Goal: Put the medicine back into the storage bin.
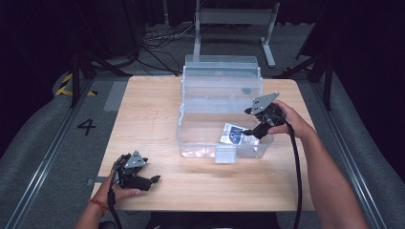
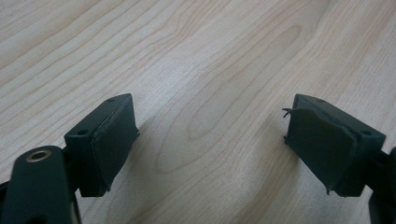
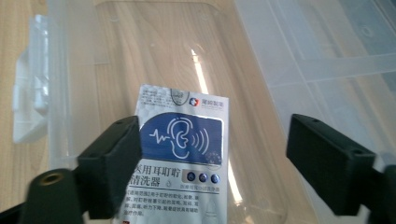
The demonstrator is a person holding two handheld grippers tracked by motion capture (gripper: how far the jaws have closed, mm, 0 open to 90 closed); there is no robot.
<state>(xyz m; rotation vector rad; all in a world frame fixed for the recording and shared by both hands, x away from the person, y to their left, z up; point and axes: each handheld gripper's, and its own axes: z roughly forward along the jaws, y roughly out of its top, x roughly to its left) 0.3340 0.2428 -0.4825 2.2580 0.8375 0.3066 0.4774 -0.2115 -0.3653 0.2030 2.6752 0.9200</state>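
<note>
A clear plastic box (image 1: 180,129) stands open in the middle of the wooden table (image 1: 143,109), its lid (image 1: 222,81) tipped back behind it. Inside, near the right end, lies a small white and blue packet (image 1: 232,134) printed with an ear symbol. My right gripper (image 1: 248,132) reaches over the box's right wall, jaws wide apart. In the right gripper view the packet (image 3: 182,135) sits between the jaws of the right gripper (image 3: 215,154), close to the left one and well clear of the other. My left gripper (image 1: 154,180) rests open at the table's front left, over bare wood (image 2: 210,140).
A white latch (image 1: 225,154) sticks out from the box's front wall. Beyond the table's far edge stand a metal frame (image 1: 234,19) and loose cables (image 1: 153,47) on the floor. Dark stands flank the table on both sides.
</note>
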